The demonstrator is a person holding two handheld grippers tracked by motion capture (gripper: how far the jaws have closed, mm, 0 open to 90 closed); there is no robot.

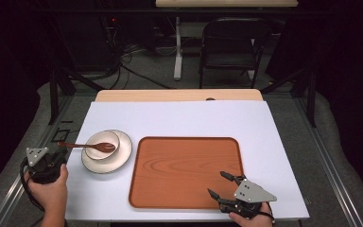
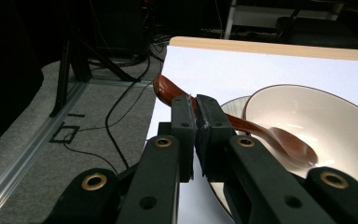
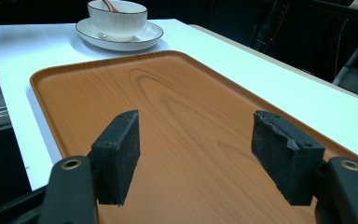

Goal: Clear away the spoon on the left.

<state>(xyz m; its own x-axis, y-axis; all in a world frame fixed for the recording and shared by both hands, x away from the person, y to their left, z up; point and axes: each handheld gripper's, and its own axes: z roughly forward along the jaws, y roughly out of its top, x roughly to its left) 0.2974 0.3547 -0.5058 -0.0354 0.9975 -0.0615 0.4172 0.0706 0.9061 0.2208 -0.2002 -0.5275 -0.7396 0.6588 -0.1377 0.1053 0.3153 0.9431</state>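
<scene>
A brown wooden spoon (image 1: pixel 105 146) lies with its head in a white bowl (image 1: pixel 92 142) that sits on a brown-rimmed saucer (image 1: pixel 123 152) at the table's left. Its handle sticks out leftwards past the table edge. My left gripper (image 1: pixel 62 152) is off that left edge, just short of the handle's end. In the left gripper view its jaws (image 2: pixel 196 105) stand nearly together with nothing between them, and the spoon (image 2: pixel 168 91) crosses just beyond the tips. My right gripper (image 1: pixel 216 183) hovers open over the near right corner of the wooden tray (image 1: pixel 184 161), with nothing between its pads (image 3: pixel 119 149).
The white table top (image 1: pixel 179 118) has a bare wooden strip (image 1: pixel 179 95) along its far edge. Black stand legs (image 1: pixel 54 90) and cables (image 2: pixel 116 112) lie on the grey floor to the left. A folding chair (image 1: pixel 229 45) stands behind the table.
</scene>
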